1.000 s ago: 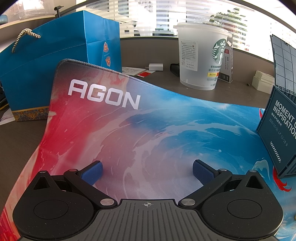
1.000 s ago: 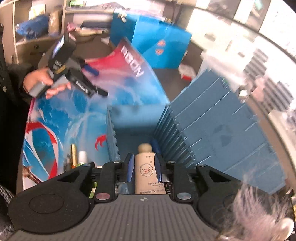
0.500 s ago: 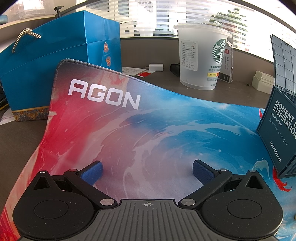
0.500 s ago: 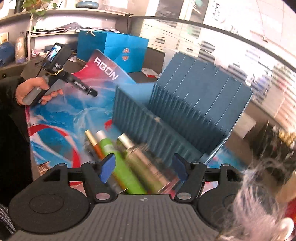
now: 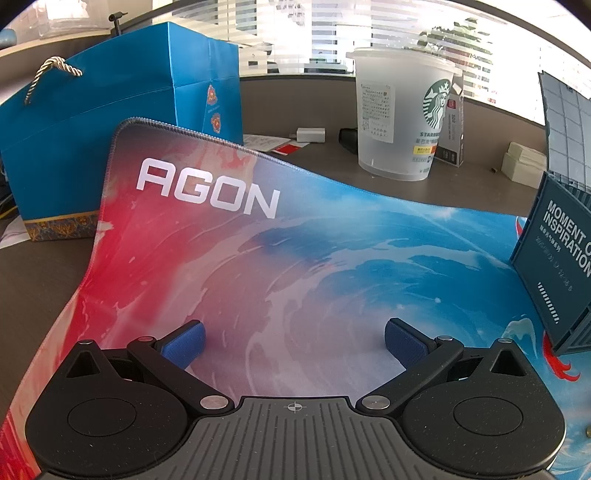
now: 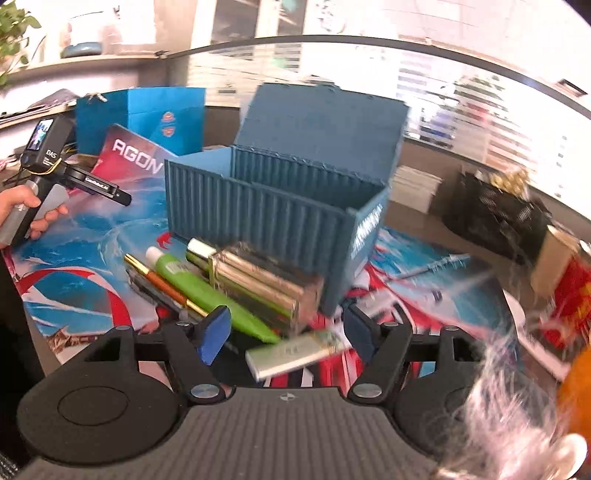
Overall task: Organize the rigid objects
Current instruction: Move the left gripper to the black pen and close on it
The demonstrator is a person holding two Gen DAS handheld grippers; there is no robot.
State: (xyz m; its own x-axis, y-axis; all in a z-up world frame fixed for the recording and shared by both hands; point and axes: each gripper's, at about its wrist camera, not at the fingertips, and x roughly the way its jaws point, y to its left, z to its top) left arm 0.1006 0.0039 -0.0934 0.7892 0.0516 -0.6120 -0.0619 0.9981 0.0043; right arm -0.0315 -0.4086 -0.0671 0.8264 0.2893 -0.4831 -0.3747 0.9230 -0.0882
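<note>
Bottle gone from right hand-held gripper (image 6: 284, 332), jaws just opened, empty; container box (image 6: 280, 206) lid up, contents hidden.

Left hand-held gripper (image 5: 293, 341) open, right hand-held gripper (image 6: 286, 334) just opened, empty

Office desk by a window: slatted blinds (image 5: 369, 33) behind a curved partition (image 5: 295, 96), a Starbucks cup (image 5: 400, 114), gift bag (image 5: 110, 122), AGON desk mat (image 5: 277, 258), black mesh organiser (image 6: 495, 214), stacked papers (image 6: 415, 188) and a shelf w/ potted plant (image 6: 14, 26).
</note>
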